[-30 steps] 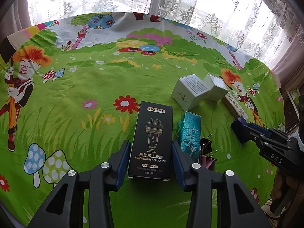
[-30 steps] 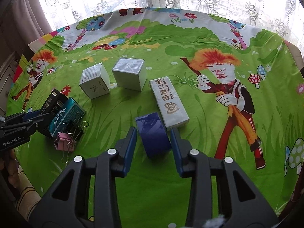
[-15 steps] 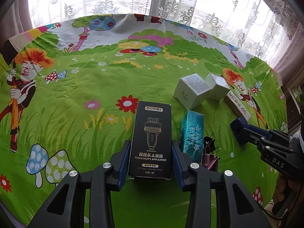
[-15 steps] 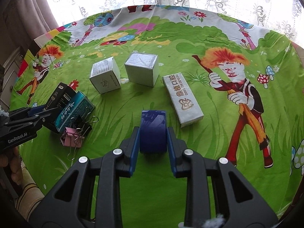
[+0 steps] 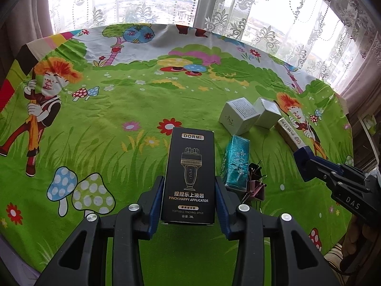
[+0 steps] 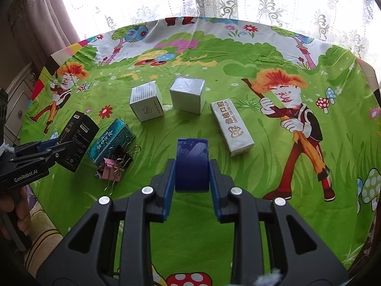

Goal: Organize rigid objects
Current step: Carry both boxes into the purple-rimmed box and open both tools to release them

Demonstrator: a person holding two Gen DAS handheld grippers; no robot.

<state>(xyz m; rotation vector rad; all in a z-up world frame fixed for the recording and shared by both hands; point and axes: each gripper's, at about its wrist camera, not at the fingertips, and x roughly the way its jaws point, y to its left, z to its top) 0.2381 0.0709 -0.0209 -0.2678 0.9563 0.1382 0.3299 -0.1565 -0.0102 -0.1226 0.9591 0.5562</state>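
In the left wrist view my left gripper (image 5: 189,186) is shut on the lower part of a black DORMI applicator box (image 5: 189,166), held off the green cartoon tablecloth (image 5: 107,143). The right wrist view shows my right gripper (image 6: 192,166) shut on a small dark blue box (image 6: 192,162), also lifted. The left gripper (image 6: 47,149) and its black box (image 6: 78,140) appear there at the left edge. The right gripper (image 5: 309,166) with the blue box (image 5: 300,153) appears at the right of the left wrist view.
A teal box (image 6: 110,140) and a heap of binder clips (image 6: 114,165) lie between the grippers. Two white cube boxes (image 6: 146,101) (image 6: 188,95) and a long white box (image 6: 232,126) sit farther back. Lace curtains hang behind the round table.
The right fingers closed on the blue box, which lay tilted between them, and raised it. The left fingers tightened on the black box and lifted it slightly.
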